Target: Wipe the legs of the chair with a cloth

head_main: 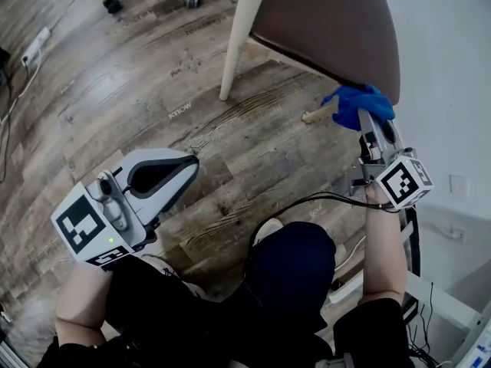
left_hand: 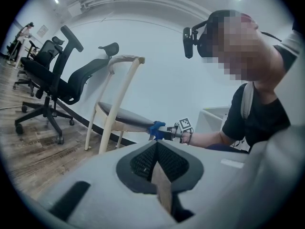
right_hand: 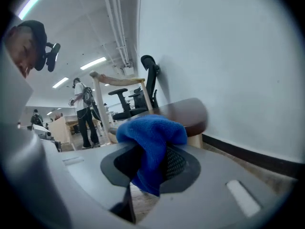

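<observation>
Two grippers show in the head view: right gripper at mid-right of frame, left gripper at lower left. Right fingers are closed down on a bunched blue knit cloth, w/ one fold pinched btwn them and a wad puffing out past the tips. Left fingers are pressed together w/ nothing btwn them. That gripper hangs well apart from the chair, over the wood-plank floor.

Cloth sits at the lower right corner of the chair's dark brown padded seat, just beside a short tan wooden leg poking out from under it. Can't tell if cloth touches that leg. Long cream front leg, upper centre, is well apart from the cloth.

Risks, as I judge them:
- Grip is on one fold only, so a hard rub down a leg could drag the cloth out.
- Wad hides the tips, so hard plastic may scrape wood instead of cloth.
- Chair isn't braced by the left gripper, so a sideways push could slide or tip it on the floor.
- Seat edge is close above, so the cloth may snag there.
</observation>
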### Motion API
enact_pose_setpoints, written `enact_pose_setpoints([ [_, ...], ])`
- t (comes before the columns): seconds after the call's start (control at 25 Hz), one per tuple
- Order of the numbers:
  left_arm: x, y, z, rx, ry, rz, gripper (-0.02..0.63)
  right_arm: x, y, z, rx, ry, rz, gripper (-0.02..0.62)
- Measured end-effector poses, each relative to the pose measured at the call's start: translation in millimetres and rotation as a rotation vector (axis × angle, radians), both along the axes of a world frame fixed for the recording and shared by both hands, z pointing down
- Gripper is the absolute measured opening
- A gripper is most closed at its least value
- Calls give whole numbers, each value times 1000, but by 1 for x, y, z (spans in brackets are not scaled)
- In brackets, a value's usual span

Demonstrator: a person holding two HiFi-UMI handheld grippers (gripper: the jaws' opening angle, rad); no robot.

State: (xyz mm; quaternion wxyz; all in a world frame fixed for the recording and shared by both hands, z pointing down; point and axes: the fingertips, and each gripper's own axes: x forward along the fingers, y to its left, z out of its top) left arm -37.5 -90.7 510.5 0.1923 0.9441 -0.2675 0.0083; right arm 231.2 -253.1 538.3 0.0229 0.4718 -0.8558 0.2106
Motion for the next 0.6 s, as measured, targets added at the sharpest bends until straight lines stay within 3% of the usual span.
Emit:
enact_pose_setpoints([
  [0.2, 3, -2, 1, -3, 0, 4, 6, 63, -2, -6, 9, 45, 130, 100],
  [0.4, 3, -4, 8, -18, -8, 2, 6, 65, -3, 7, 25, 44, 147, 100],
  [0.6, 0, -6, 15, -37, -18, -13, 6, 64, -9, 48, -17, 45, 166, 100],
])
